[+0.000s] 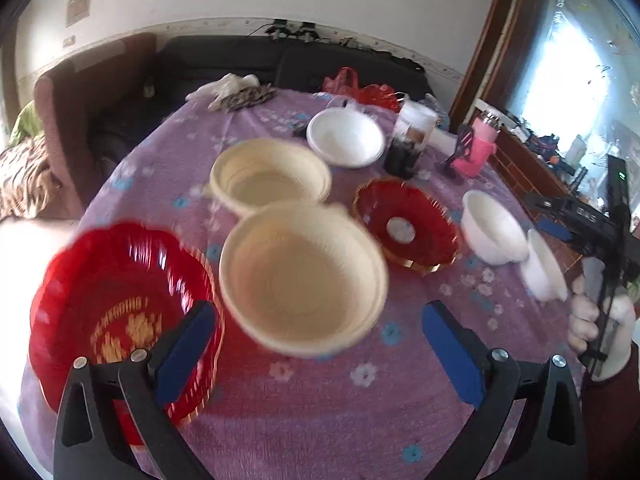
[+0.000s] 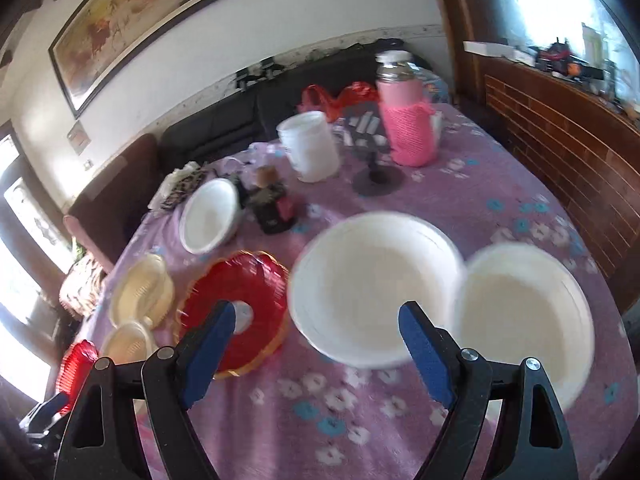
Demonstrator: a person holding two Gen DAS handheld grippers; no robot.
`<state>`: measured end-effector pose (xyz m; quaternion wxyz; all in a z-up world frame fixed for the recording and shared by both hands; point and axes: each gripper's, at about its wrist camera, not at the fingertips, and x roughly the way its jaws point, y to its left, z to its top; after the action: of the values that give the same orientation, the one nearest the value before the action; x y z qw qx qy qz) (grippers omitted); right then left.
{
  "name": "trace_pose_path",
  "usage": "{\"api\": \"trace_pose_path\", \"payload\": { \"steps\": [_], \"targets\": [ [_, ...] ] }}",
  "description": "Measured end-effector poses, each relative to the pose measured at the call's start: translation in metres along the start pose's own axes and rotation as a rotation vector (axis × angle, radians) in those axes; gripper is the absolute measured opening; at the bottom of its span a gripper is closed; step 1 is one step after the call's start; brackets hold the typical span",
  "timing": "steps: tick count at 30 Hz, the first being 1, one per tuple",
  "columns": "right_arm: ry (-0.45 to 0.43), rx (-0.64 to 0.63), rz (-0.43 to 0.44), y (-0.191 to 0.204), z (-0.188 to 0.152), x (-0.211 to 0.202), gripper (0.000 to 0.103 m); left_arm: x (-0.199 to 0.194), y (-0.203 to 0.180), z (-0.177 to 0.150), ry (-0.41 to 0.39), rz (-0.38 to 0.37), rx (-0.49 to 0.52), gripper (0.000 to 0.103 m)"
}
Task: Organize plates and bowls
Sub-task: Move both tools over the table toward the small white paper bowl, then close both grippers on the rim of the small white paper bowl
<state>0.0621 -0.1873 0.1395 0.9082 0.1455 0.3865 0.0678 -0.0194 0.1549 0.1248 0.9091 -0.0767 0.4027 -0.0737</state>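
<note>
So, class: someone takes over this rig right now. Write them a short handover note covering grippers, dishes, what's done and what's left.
Left gripper: open, empty, above the near cream bowl.
Right gripper: open, empty, above two white bowls.
On the purple tablecloth: two cream bowls, three white bowls, two red plates, all separate.
Done: nothing stacked.
Left: group like with like.

Motion blur smears the near cream bowl and the big red plate — its gold lettering cannot be read. In the right wrist view the two white bowls blur together, and the rightmost one is partly hidden behind a blue finger.
</note>
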Motion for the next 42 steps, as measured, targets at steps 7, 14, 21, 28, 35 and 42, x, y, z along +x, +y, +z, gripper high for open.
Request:
{"api": "trace_pose_path", "payload": {
  "steps": [7,14,21,28,35,42],
  "targets": [
    [-0.028,-0.186,0.031,0.103,0.096,0.032,0.087,-0.024,-0.001,0.137,-0.101,0.015,-0.005,0.103],
    [0.097,-0.289,-0.029,0.141,0.123,0.124,0.079,0.076,0.006,0.242,0.005,0.091,0.023,0.103],
    [0.249,-0.193,0.024,0.119,0.091,0.201,0.07,0.204,0.034,0.228,0.219,-0.028,-0.15,0.091],
    [0.274,-0.165,0.016,0.115,0.08,0.228,0.07,0.263,0.038,0.222,0.286,-0.016,-0.191,0.091],
    [0.297,-0.16,0.017,0.117,0.074,0.246,0.07,0.293,0.046,0.218,0.355,-0.063,-0.274,0.077],
    [0.293,-0.151,0.015,0.122,0.073,0.256,0.07,0.312,0.032,0.214,0.399,-0.072,-0.246,0.069]
  ]
}}
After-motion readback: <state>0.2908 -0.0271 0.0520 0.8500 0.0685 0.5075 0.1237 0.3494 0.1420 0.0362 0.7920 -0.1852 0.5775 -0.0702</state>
